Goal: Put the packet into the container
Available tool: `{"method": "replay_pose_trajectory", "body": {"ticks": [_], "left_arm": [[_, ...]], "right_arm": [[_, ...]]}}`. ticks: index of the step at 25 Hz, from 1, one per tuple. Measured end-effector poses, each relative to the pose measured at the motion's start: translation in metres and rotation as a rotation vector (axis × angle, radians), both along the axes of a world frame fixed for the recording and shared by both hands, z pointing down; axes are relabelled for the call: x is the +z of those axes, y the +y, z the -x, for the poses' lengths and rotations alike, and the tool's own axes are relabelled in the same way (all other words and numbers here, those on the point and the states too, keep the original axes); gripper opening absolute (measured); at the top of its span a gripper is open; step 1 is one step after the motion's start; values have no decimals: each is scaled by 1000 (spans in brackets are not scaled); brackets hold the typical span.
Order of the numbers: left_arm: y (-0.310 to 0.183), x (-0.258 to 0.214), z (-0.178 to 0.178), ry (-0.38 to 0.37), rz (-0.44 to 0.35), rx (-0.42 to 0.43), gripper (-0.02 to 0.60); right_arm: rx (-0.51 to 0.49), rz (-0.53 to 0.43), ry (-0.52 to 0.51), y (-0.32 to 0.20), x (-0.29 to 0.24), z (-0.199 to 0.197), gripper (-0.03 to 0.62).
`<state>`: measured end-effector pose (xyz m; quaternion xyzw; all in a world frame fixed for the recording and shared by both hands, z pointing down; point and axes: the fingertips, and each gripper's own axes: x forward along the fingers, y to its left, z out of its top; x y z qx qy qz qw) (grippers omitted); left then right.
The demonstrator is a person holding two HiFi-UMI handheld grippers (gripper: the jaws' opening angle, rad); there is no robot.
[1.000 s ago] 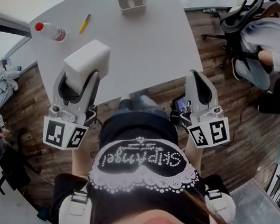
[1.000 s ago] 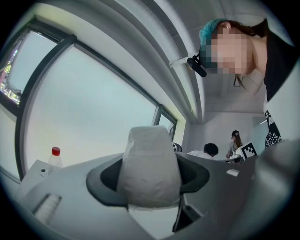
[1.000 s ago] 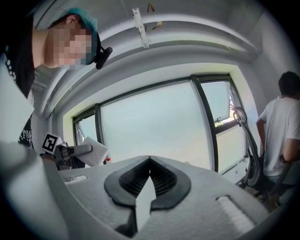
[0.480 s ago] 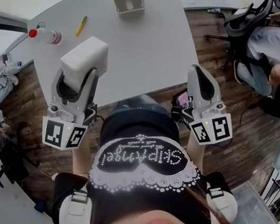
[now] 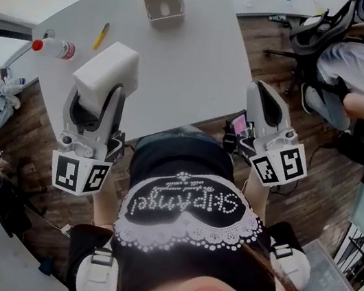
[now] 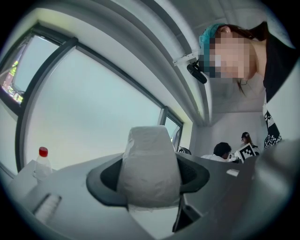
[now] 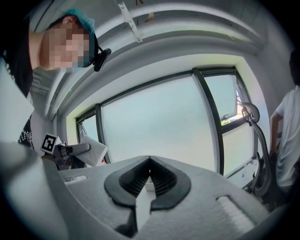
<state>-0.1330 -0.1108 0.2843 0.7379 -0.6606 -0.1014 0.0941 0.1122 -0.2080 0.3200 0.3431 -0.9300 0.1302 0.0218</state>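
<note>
Transport of the packet toward the container is the step in hand, as we judge it. The left gripper (image 5: 98, 97) has its 2 jaws spread wide and clamped on the sides of a bulky white packet (image 5: 108, 69). It holds the packet above the near edge of the grey table (image 5: 197, 60). The right gripper (image 5: 260, 91) hangs by the table's right edge, its jaws closed together on nothing.

The container (image 5: 164, 20), a small open-topped grey tub, stands on the far part of the table, well apart from the packet. 1 red-capped bottle (image 5: 54, 49) and 1 yellow pen (image 5: 100, 34) lie off to the left.

Next, we judge, the packet must cross the table, line up over the tub's opening, go down into it, and only then be released. The packet looks large against that opening, so alignment matters.
</note>
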Motion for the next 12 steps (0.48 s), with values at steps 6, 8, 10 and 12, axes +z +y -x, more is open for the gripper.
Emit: {"method": "replay_pose_trajectory", "body": {"ticks": [6,8,10,12], "left_arm": [[-2,-7,6,-1,-35,-18,281],[0,-7,10,-7,-39,-30,281],[2,-6,14,-18,-35,-40,281],[5,-5,20,-25,-29,-48,281]], "right_arm": [[41,-17,25,-10,-12,-19,2],[60,-27,35,-12,-16,-22,2],[71,-35,37,-12,-19,-22,2],[70,-37,33,-11,-22,-16,2]]}}
